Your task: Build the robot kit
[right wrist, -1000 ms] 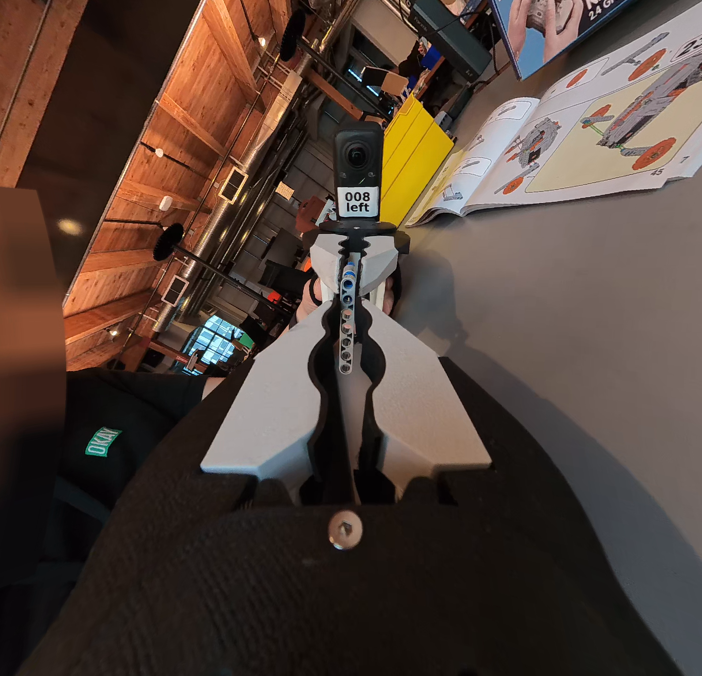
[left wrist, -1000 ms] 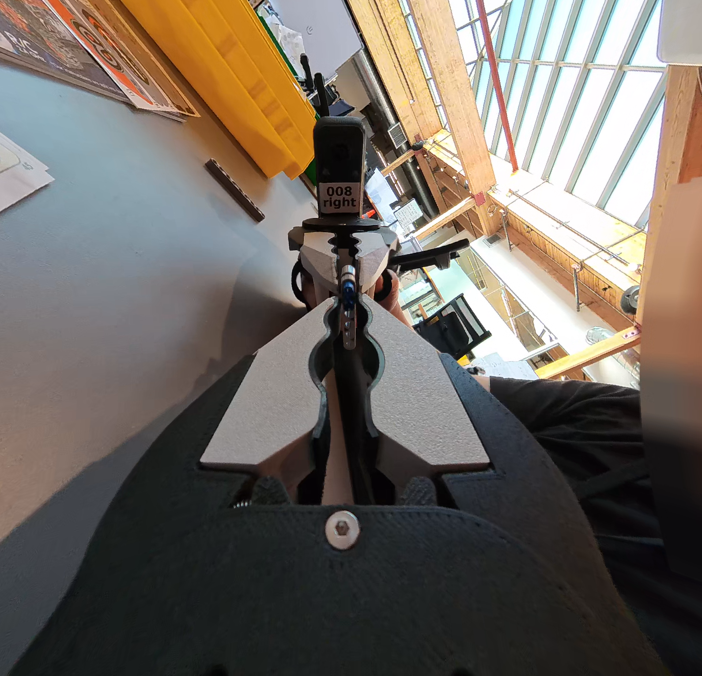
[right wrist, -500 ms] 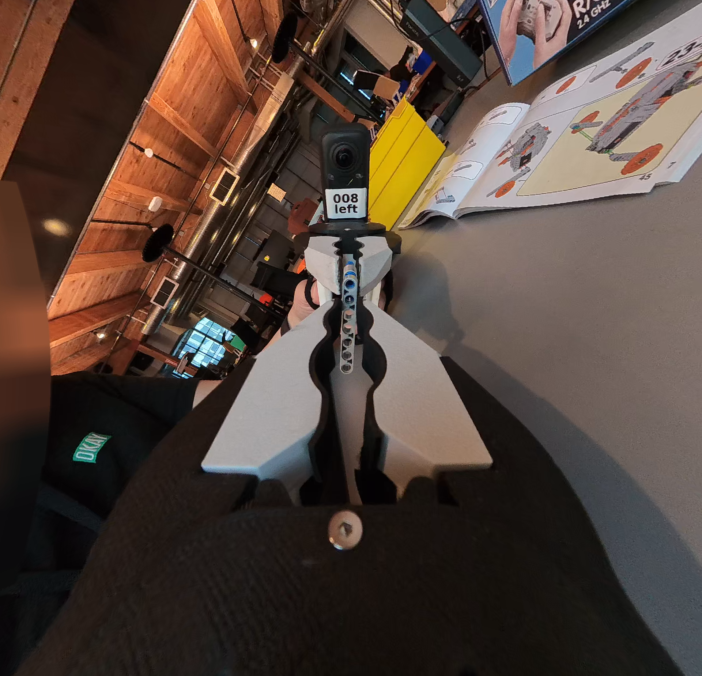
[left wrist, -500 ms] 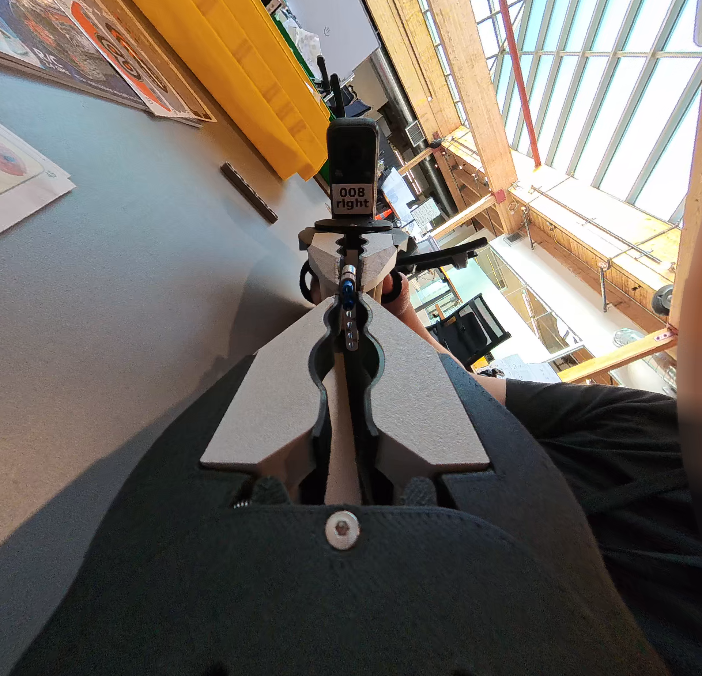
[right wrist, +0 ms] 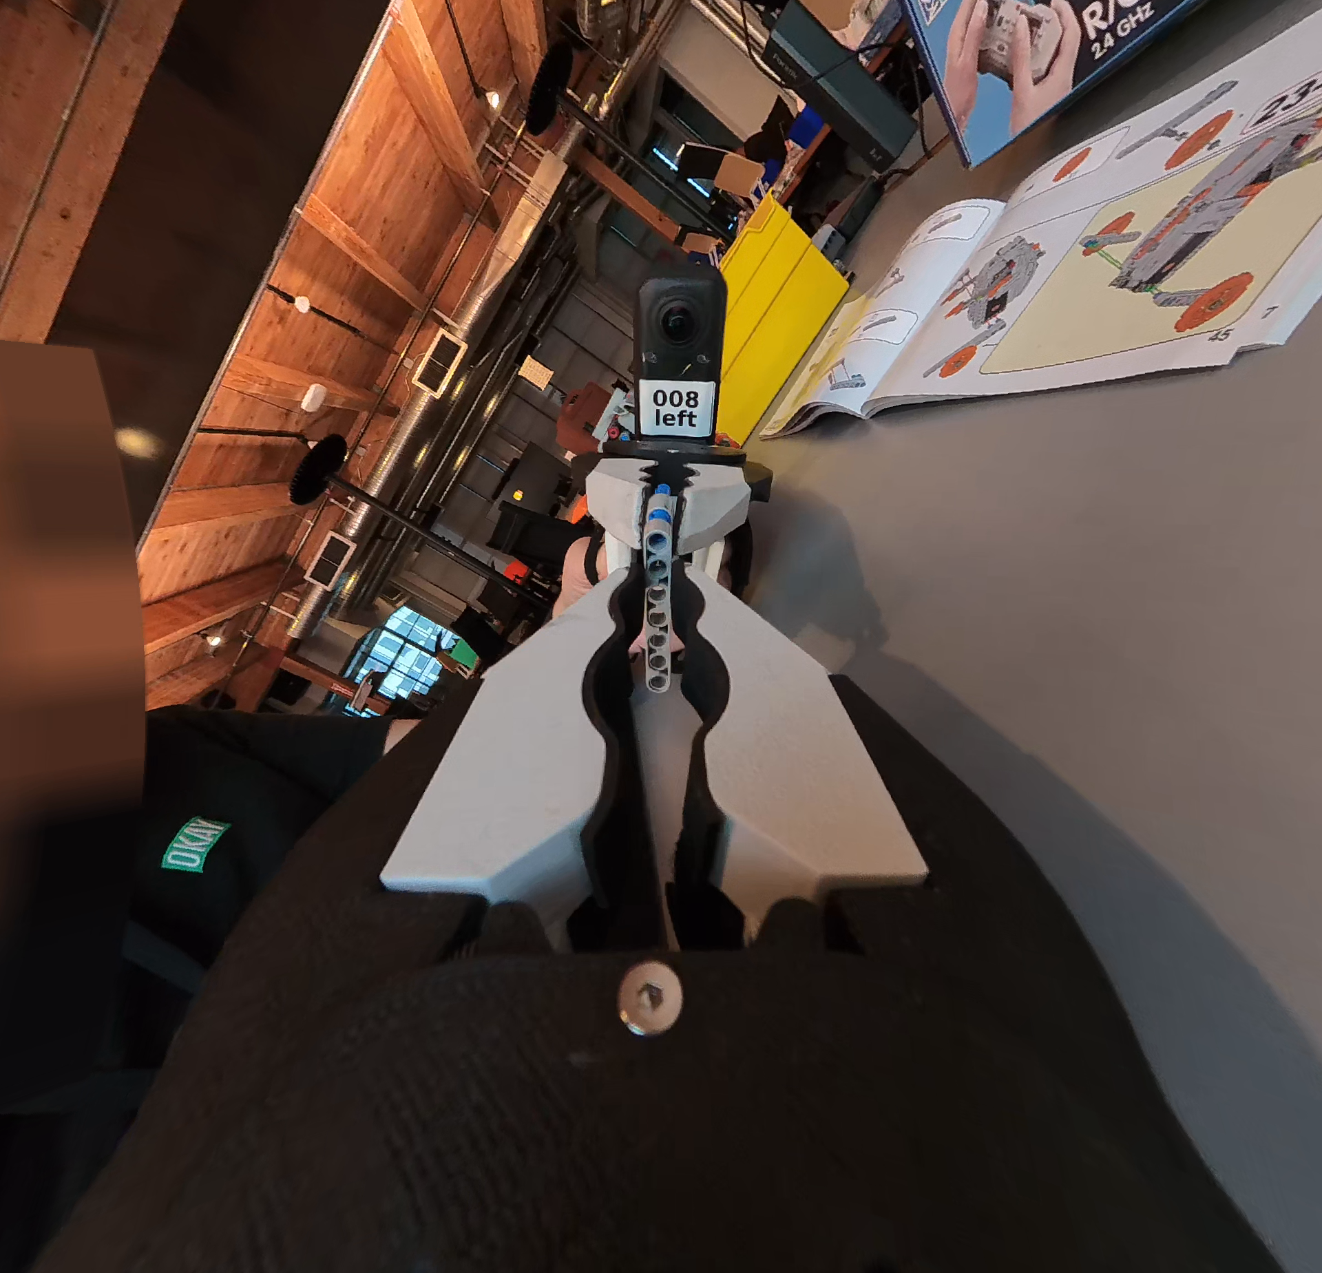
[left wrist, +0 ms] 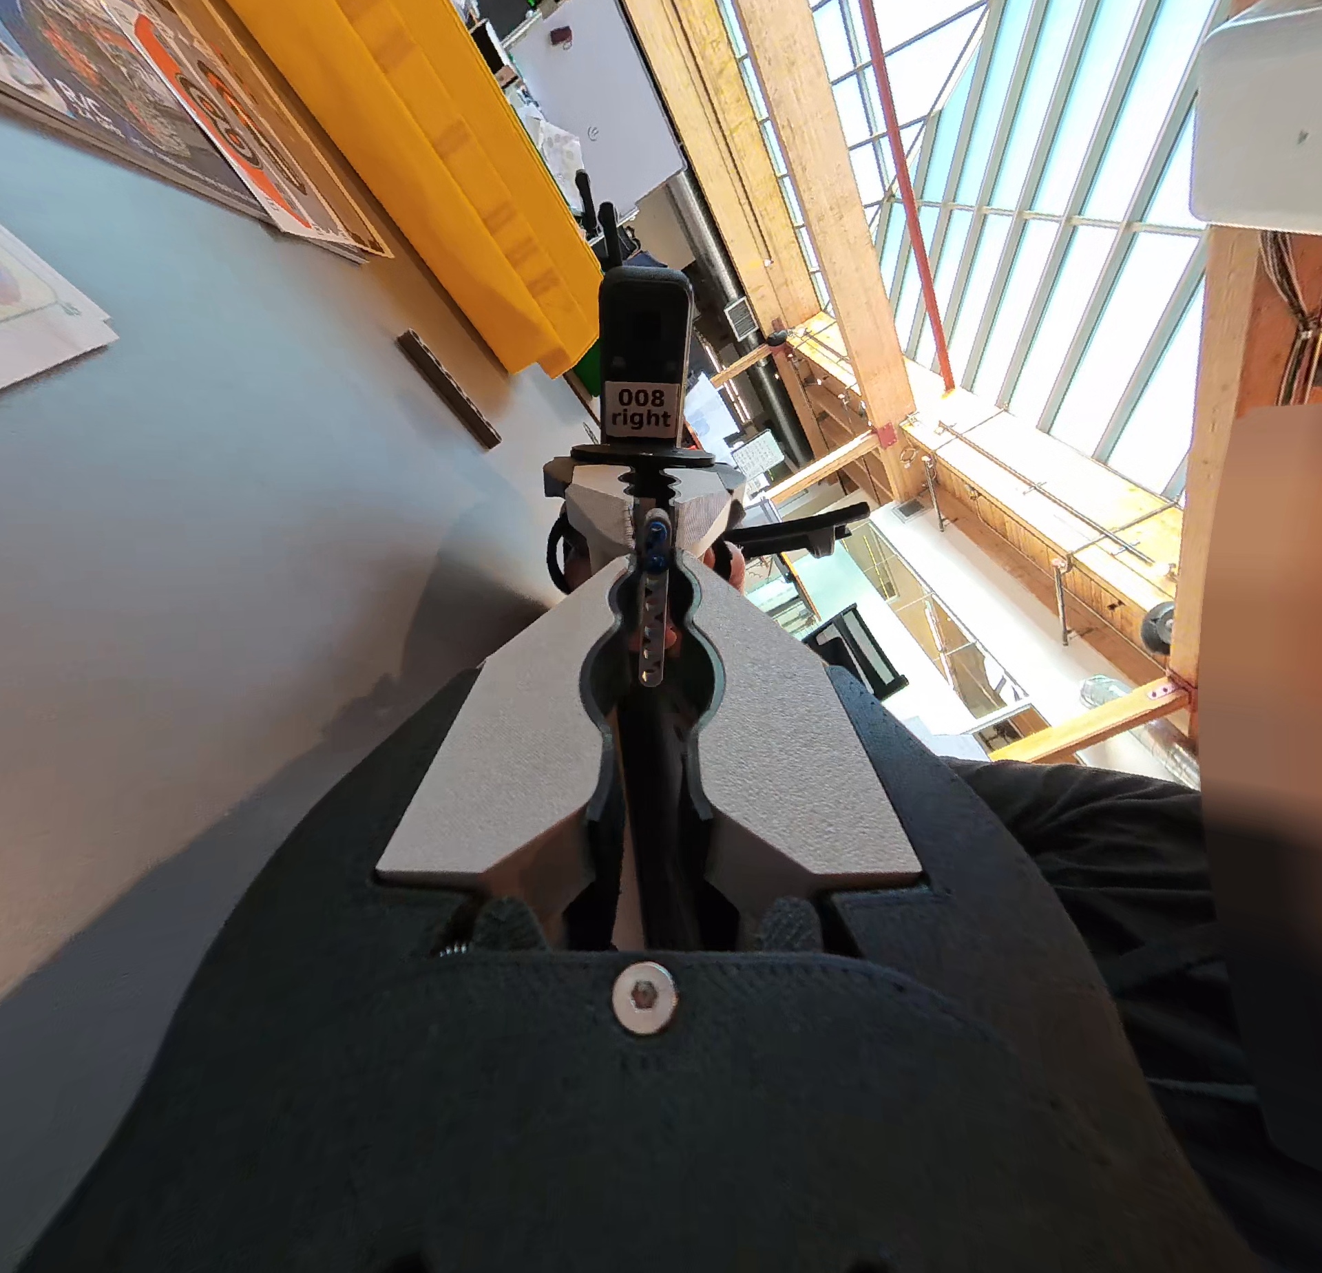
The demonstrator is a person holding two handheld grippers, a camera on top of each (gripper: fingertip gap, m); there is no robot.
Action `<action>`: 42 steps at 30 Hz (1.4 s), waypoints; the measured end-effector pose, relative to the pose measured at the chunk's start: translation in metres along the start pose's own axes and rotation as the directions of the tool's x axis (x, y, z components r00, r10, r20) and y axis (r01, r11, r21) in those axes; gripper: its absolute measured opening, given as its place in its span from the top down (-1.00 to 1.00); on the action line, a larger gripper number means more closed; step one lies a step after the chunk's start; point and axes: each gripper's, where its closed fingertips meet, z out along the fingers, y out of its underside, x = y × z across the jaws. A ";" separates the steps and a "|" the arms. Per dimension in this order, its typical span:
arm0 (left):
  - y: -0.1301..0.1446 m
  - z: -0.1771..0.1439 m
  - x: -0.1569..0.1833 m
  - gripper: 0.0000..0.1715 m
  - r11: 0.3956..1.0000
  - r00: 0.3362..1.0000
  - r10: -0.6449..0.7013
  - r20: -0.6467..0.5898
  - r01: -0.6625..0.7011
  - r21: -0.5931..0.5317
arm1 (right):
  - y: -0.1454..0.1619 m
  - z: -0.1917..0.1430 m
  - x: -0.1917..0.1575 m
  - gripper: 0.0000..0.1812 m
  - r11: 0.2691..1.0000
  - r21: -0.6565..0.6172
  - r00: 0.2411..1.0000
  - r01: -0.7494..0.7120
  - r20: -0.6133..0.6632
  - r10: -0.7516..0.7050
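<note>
A slim grey perforated beam (left wrist: pixel 652 638) with blue pins spans the gap between my two grippers, which face each other tip to tip above the grey table (left wrist: pixel 214 559). My left gripper (left wrist: pixel 652 575) is shut on one end of the beam. My right gripper (right wrist: pixel 654 582) is shut on the other end of the beam (right wrist: pixel 657 631). The right gripper (left wrist: pixel 647 505) shows straight ahead in the left wrist view. The left gripper (right wrist: pixel 669 500) shows straight ahead in the right wrist view. A hand shows behind each far gripper.
A dark beam (left wrist: pixel 447 387) lies on the table by a yellow bin (left wrist: pixel 443 130). An open instruction booklet (right wrist: pixel 1073 294) and a blue box (right wrist: pixel 1037 37) lie on the table. A person's dark sleeve (left wrist: pixel 1109 881) is close by. Left and right tips are no more than a few centimetres apart.
Both grippers stay shut on the beam and stay tip to tip. The pair has swung slightly, so the background has shifted in both views.
</note>
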 end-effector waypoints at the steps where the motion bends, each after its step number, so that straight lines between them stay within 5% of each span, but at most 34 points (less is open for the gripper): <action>1: -0.001 0.000 0.002 0.94 1.000 1.000 -0.001 -0.011 0.001 0.008 | -0.001 0.000 -0.002 0.95 1.000 0.009 1.000 0.000 0.011 0.000; 13: 0.002 0.002 0.000 0.93 0.998 0.998 0.055 0.032 -0.055 -0.003 | 0.002 0.003 0.001 0.95 0.998 -0.013 0.997 0.068 -0.038 -0.068; 20: 0.015 0.001 -0.006 0.95 0.976 0.977 0.185 0.109 -0.169 -0.139 | 0.009 0.003 0.005 0.95 0.986 -0.080 0.984 0.148 -0.088 -0.154; 33: 0.022 -0.001 -0.008 0.95 0.977 0.991 0.110 0.072 -0.095 -0.191 | 0.017 0.002 0.007 0.95 0.974 -0.146 0.977 0.175 -0.096 -0.190; 37: 0.030 -0.009 -0.011 0.93 0.949 0.978 0.178 0.108 -0.142 -0.281 | 0.026 -0.016 0.036 0.94 0.948 -0.304 0.940 0.089 -0.288 -0.181; 42: 0.042 -0.018 -0.024 0.93 0.892 0.941 0.280 0.192 -0.181 -0.413 | 0.028 -0.028 0.043 0.94 0.825 -0.565 0.783 0.012 -0.508 -0.360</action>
